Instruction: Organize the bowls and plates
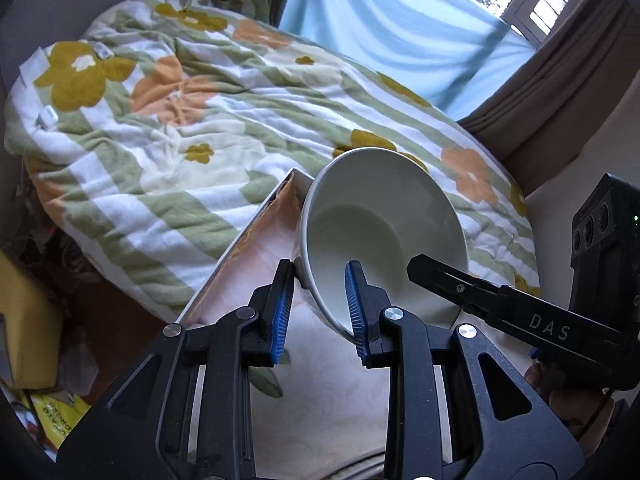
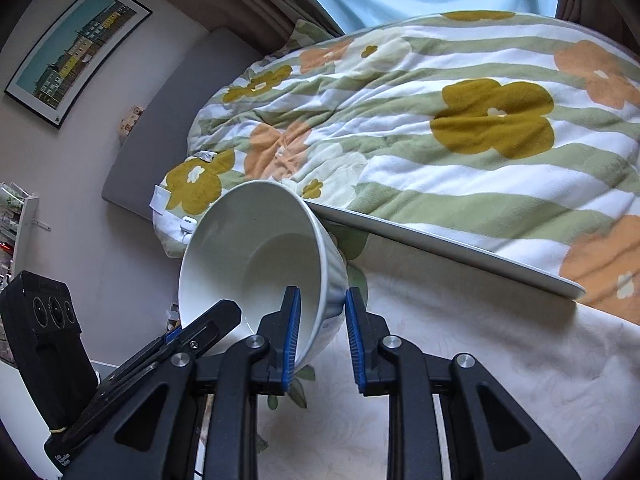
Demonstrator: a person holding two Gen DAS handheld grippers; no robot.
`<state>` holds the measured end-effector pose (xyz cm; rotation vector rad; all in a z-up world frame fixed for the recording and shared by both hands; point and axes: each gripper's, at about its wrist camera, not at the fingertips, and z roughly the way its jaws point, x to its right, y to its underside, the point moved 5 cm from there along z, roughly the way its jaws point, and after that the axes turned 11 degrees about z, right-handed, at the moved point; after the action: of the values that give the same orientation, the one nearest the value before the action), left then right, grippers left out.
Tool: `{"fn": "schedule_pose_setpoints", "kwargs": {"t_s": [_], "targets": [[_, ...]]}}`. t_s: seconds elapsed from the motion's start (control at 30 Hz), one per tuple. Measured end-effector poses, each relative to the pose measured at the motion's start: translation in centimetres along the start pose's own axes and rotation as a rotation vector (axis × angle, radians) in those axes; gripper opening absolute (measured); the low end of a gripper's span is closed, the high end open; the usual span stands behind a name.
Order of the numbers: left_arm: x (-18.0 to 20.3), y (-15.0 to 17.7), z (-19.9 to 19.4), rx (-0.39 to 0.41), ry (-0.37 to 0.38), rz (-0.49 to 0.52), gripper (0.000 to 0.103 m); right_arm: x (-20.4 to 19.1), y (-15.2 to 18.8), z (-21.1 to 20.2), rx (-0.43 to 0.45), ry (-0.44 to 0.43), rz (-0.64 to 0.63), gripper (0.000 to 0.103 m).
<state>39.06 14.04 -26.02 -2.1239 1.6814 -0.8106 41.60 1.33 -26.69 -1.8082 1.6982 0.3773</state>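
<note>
A white bowl (image 1: 380, 232) hangs tipped in the air above the pale patterned worktop (image 1: 332, 392), its opening turned toward whoever holds it, and both tools have hold of it at once. The left claw (image 1: 318, 308) straddles the near rim, one blue pad inside the bowl and the other outside, and the pads look pressed onto the wall; the right claw (image 2: 320, 328) takes the same rim from the other side in the same manner, though from its own camera a sliver of gap shows by the outer pad, so its bite looks lighter. I would judge the tidying to be in its middle stretch at best: the bowl is lifted but not set down anywhere, and no stack of plates or other bowls shows in either picture, so I cannot say how much is already sorted or what is left. The left camera shows the other tool's black finger (image 1: 460, 284) reaching in over the rim, a window with a light blue curtain (image 1: 400, 32), and clutter on the floor beside the bed. The right camera alone shows the bowl's ribbed outer wall, the long white edge of a tray (image 2: 460, 248) lying where the worktop meets the flowered blanket (image 2: 460, 120), and a framed picture (image 2: 76, 52) on the wall.
</note>
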Motion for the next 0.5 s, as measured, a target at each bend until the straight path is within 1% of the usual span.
{"fn": "schedule_pose_setpoints", "kwargs": {"t_s": [0.07, 0.23, 0.37, 0.5], "targets": [[1.6, 0.4, -1.9, 0.018, -0.009, 0.035, 0.024, -0.2, 0.9, -2.7, 0.031, -0.006, -0.005, 0.021], [6.9, 2.9, -7.3, 0.056, -0.002, 0.093, 0.024, 0.1, 4.3, -9.4, 0.095, 0.012, -0.035, 0.021], [11.9, 5.7, -11.2, 0.08, 0.024, 0.14, 0.024, 1.9, 7.6, -15.1, 0.142, 0.018, -0.02, 0.021], [17.2, 9.0, -14.1, 0.091, 0.066, 0.187, 0.024, 4.5, 10.7, -19.8, 0.178, 0.037, 0.012, 0.021]]}}
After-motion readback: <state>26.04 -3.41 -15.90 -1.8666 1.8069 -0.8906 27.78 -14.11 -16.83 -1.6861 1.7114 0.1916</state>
